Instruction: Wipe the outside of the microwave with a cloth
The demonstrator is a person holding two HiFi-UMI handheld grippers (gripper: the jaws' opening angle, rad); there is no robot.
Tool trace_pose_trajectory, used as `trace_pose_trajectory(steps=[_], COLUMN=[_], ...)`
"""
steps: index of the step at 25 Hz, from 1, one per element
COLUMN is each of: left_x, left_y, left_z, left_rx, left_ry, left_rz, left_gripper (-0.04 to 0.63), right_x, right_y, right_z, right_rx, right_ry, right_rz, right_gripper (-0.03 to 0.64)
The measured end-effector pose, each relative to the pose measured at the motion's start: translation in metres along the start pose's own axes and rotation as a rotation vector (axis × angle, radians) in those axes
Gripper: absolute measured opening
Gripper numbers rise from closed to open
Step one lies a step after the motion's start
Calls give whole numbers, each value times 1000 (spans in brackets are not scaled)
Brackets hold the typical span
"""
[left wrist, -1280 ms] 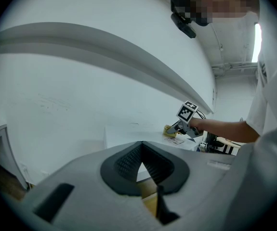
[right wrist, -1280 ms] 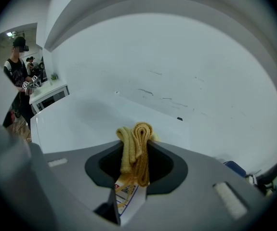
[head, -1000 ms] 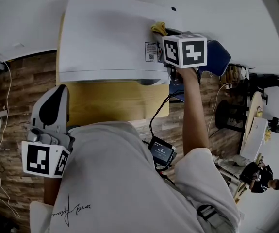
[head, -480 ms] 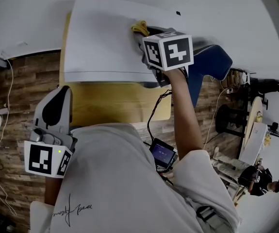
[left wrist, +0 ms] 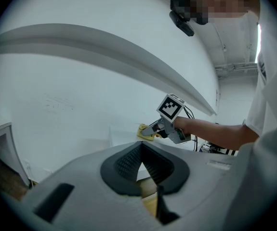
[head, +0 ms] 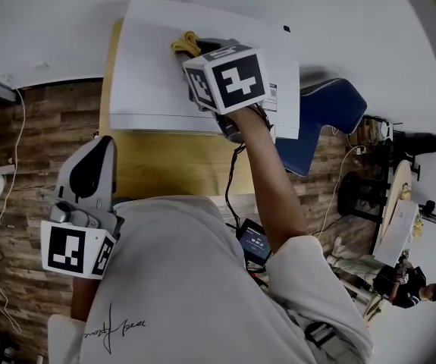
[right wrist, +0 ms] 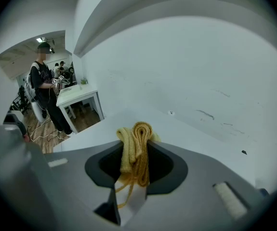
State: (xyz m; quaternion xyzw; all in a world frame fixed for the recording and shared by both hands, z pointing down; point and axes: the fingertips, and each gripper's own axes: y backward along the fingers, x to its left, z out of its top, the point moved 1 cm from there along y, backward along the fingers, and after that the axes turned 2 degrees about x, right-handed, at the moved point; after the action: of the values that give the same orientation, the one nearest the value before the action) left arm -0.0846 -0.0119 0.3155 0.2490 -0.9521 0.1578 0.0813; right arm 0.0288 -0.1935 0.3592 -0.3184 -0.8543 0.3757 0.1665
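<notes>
The white microwave [head: 164,74] stands on a wooden table against the wall. My right gripper [head: 191,51] is over the microwave's top near its back edge, shut on a bunched yellow cloth [head: 183,42] that rests on that top surface. In the right gripper view the cloth [right wrist: 136,146] is pinched upright between the jaws above the white top [right wrist: 186,134]. My left gripper [head: 96,150] hangs low at the left, off the table's front edge, its jaws shut with nothing in them. The left gripper view shows the right gripper [left wrist: 149,130] and the cloth [left wrist: 143,131] from the side.
The wooden table [head: 172,165] shows in front of the microwave. A blue chair [head: 320,120] stands to the right. A small device with a screen [head: 254,243] hangs on a cable below my right arm. People stand by a white table [right wrist: 78,95] in the background.
My right gripper has slid left across the microwave's top with the yellow cloth, from the right edge toward the middle. The left gripper has stayed where it was.
</notes>
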Motion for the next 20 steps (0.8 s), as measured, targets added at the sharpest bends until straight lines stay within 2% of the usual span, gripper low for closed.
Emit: trace_pose_trajectory(steps=[17, 20], left_x=[20, 20], left_y=[10, 11], left_z=[2, 2], left_rx=[-9, -9], left_ry=[16, 15], left_rz=[55, 57], left_gripper=[-9, -9], right_x=[88, 110], right_y=[-38, -39], right_z=[46, 51], right_rx=[-30, -36], right_ry=[86, 92], right_rz=[168, 257], right_gripper=[120, 120])
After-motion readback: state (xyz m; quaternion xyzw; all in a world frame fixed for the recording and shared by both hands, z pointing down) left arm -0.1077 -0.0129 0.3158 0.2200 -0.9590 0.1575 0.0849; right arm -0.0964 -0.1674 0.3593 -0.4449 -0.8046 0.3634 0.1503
